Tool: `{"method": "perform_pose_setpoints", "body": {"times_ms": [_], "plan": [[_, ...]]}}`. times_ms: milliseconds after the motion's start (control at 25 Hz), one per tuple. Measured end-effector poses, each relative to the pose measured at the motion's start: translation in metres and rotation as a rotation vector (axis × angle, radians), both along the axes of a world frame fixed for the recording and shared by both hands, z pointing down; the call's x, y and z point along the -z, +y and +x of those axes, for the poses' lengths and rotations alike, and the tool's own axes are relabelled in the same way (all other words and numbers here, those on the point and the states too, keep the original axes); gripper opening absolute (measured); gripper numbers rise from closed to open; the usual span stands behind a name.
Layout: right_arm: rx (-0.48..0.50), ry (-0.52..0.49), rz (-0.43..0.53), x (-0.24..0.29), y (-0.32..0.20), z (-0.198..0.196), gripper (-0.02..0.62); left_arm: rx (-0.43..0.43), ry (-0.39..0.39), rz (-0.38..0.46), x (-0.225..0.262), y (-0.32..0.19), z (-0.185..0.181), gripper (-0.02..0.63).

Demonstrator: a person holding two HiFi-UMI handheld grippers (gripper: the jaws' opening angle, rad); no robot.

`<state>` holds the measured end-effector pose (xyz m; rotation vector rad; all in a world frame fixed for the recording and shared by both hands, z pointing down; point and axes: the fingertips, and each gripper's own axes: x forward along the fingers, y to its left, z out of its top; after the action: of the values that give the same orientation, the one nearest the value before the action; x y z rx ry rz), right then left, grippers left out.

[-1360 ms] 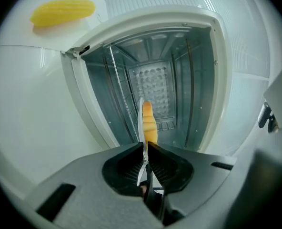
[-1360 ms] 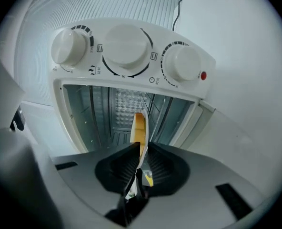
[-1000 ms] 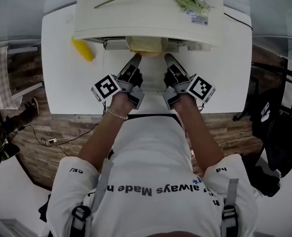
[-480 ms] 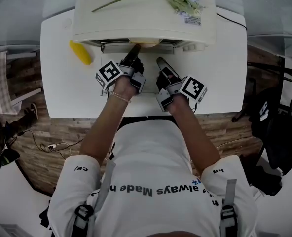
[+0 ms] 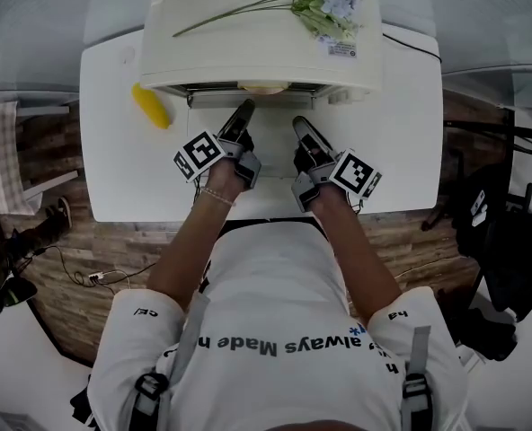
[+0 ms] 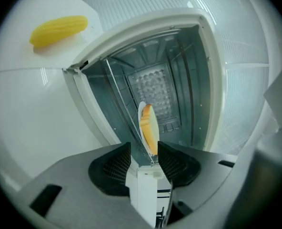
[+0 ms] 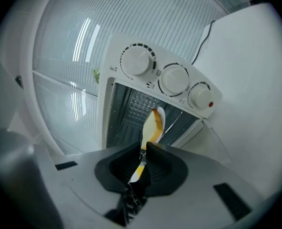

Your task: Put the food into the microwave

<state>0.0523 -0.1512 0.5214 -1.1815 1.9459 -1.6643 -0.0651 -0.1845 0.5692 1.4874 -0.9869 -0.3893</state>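
Food plate (image 6: 148,128) now sits deeper inside microwave (image 5: 248,52); corn (image 5: 150,106) alongside, flowers (image 5: 329,3) atop.

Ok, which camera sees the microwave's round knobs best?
The right gripper view: all three knobs face it. The head view looks down on top of the microwave, so they barely show, if at all. The left gripper view sees only its inside, with the plate.

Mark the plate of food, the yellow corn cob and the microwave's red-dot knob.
plate of food (image 6: 149,130), left gripper view, on the orange food's middle.
corn cob (image 6: 59,29), left gripper view, mid-length of the cob.
red-dot knob (image 7: 201,97), right gripper view, the knob's face.
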Motion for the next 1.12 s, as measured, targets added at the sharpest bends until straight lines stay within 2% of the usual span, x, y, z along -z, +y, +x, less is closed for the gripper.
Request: {"method": "perform_pose_setpoints", "body": {"times_ms": [120,240,560,880,1000,1120], "plan": [[0.027,0.075,0.057,0.015,0.002,0.006,0.025,-0.014,-0.034,0.019,0.013,0.018,-0.009,0.149],[0.06,0.157,0.132,0.035,0.006,0.012,0.025,-0.048,-0.087,0.081,0.039,0.032,-0.016,0.144],[0.16,0.404,0.37,0.105,0.017,0.015,0.025,-0.089,-0.241,0.324,0.129,0.042,-0.037,0.053],[0.228,0.609,0.604,0.185,0.032,0.004,0.025,-0.189,-0.428,0.567,0.215,0.063,-0.029,0.029],[0.25,0.657,0.655,0.208,0.04,0.0,0.025,-0.218,-0.503,0.66,0.248,0.068,-0.022,0.029],[0.268,0.693,0.689,0.227,0.048,-0.004,0.025,-0.226,-0.538,0.722,0.274,0.076,-0.017,0.028]]}}
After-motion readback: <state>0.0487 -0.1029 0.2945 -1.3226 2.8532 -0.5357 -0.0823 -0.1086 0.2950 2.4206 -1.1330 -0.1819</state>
